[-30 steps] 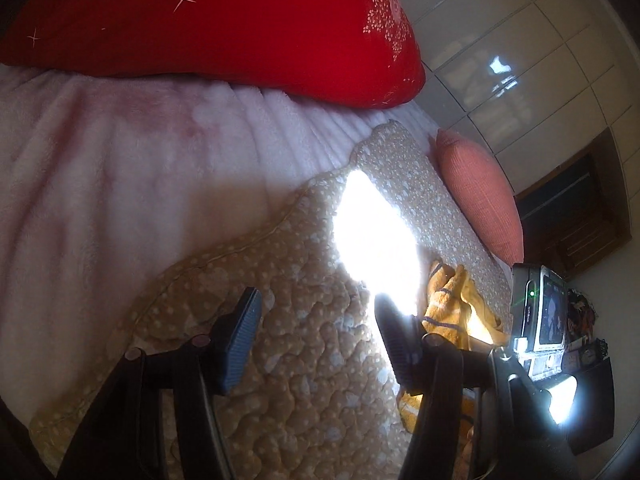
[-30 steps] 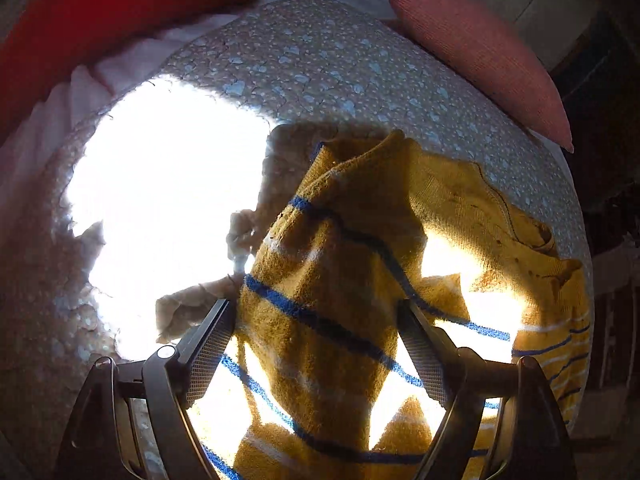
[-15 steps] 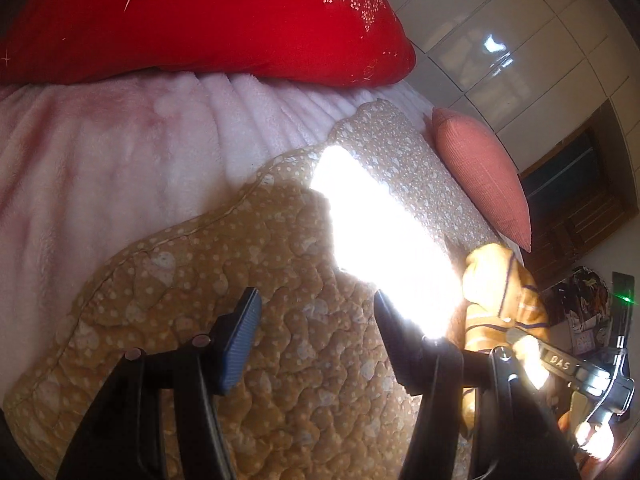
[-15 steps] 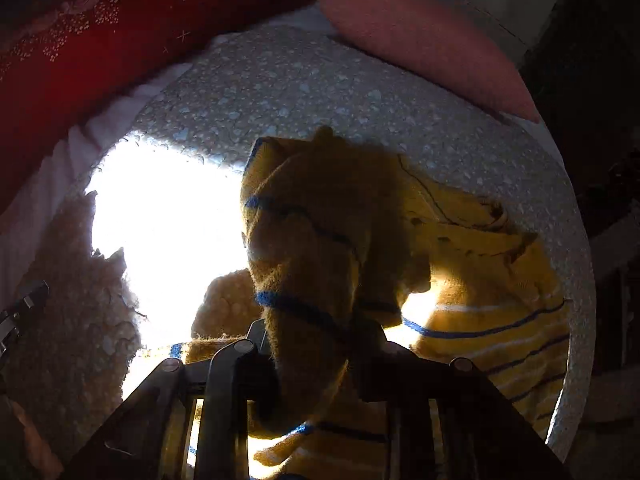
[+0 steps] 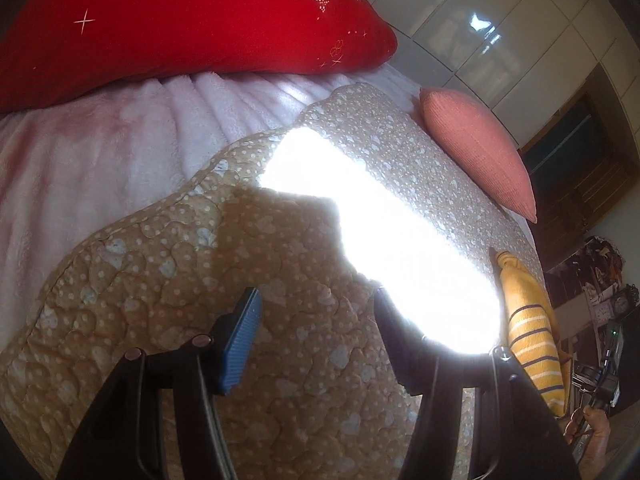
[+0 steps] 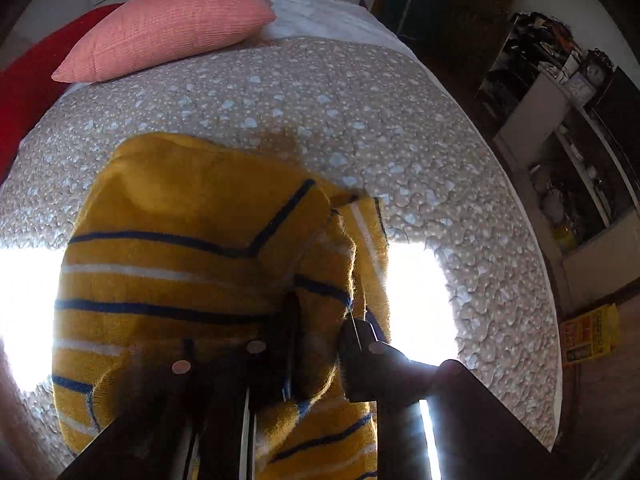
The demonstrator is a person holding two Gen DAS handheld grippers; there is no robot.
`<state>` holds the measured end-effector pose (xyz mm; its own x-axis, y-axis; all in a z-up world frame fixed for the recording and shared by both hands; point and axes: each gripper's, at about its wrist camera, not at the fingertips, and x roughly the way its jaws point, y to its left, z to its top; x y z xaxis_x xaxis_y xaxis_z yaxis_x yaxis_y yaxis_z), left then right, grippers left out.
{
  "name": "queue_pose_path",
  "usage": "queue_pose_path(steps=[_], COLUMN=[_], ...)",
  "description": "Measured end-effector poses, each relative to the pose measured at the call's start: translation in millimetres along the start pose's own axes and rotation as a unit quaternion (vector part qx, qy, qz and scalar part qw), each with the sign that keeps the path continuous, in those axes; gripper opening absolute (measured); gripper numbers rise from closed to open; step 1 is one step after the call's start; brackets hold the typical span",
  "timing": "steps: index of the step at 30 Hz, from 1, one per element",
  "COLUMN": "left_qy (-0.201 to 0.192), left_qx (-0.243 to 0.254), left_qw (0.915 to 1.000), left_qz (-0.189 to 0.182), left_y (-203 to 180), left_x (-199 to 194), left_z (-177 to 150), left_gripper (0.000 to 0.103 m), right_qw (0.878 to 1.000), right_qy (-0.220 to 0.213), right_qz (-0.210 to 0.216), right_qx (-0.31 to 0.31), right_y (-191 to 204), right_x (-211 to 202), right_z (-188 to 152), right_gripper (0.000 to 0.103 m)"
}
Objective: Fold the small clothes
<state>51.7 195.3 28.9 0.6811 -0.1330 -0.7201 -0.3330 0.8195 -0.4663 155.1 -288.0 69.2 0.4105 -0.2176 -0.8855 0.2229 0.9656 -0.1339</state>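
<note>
1. The right gripper (image 6: 316,336) pinches a bunched fold of the yellow striped sweater (image 6: 192,264).
2. The sweater lies on the quilt (image 6: 320,92), its long axis running toward the pink pillow (image 6: 168,28) at the far edge.
3. The left gripper (image 5: 316,320) hangs spread and empty over the quilt.

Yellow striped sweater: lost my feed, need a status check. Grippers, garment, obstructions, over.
Right gripper shut on yellow striped sweater, bunched on the quilt. Left gripper open, nothing between its jaws. Pink pillow at the far edge, well apart from the sweater.
</note>
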Motion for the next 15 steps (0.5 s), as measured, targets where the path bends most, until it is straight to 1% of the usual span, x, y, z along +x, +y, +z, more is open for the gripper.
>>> queue_pose_path(steps=[1, 2, 3, 4, 7, 9, 11, 13, 15], left_qy=[0.0, 0.001, 0.003, 0.004, 0.002, 0.002, 0.004, 0.007, 0.011], left_qx=[0.003, 0.005, 0.005, 0.005, 0.003, 0.005, 0.008, 0.015, 0.024], left_qw=[1.0, 1.0, 1.0, 1.0, 1.0, 1.0, 0.9999, 0.9999, 0.9997], left_qz=[0.001, 0.001, 0.0, -0.002, -0.006, -0.007, -0.007, -0.003, -0.001], left_y=[-1.6, -3.2, -3.8, -4.1, -4.6, -5.3, -8.3, -12.1, -16.1], left_x=[0.8, 1.9, 2.5, 2.9, 0.7, 1.2, 3.0, 5.6, 7.4], left_z=[-0.7, -1.0, -1.0, -0.8, 0.6, 0.6, -1.0, -3.7, -7.3], left_gripper=[0.057, 0.057, 0.057, 0.057, 0.057, 0.058, 0.059, 0.059, 0.059], right_qw=[1.0, 1.0, 1.0, 0.999, 0.996, 0.994, 0.992, 0.99, 0.987], right_qy=[-0.002, -0.002, -0.006, -0.014, -0.034, -0.052, -0.073, -0.09, -0.098], right_qz=[-0.003, -0.004, 0.001, 0.012, 0.026, 0.058, 0.08, 0.106, 0.126], right_qx=[0.007, 0.017, 0.029, 0.042, 0.075, 0.081, 0.06, 0.019, -0.026], right_y=[-2.6, -7.6, -11.9, -13.5, -26.6, -26.1, -12.0, 14.2, 40.5], right_x=[-2.3, -4.1, -7.5, -13.9, -37.4, -56.3, -78.0, -95.2, -104.9], right_z=[-0.8, -0.5, -0.5, 0.5, 3.2, 2.1, 1.7, 0.5, -4.7], right_gripper=[0.038, 0.048, 0.06, 0.064, 0.065, 0.065, 0.065, 0.061, 0.06])
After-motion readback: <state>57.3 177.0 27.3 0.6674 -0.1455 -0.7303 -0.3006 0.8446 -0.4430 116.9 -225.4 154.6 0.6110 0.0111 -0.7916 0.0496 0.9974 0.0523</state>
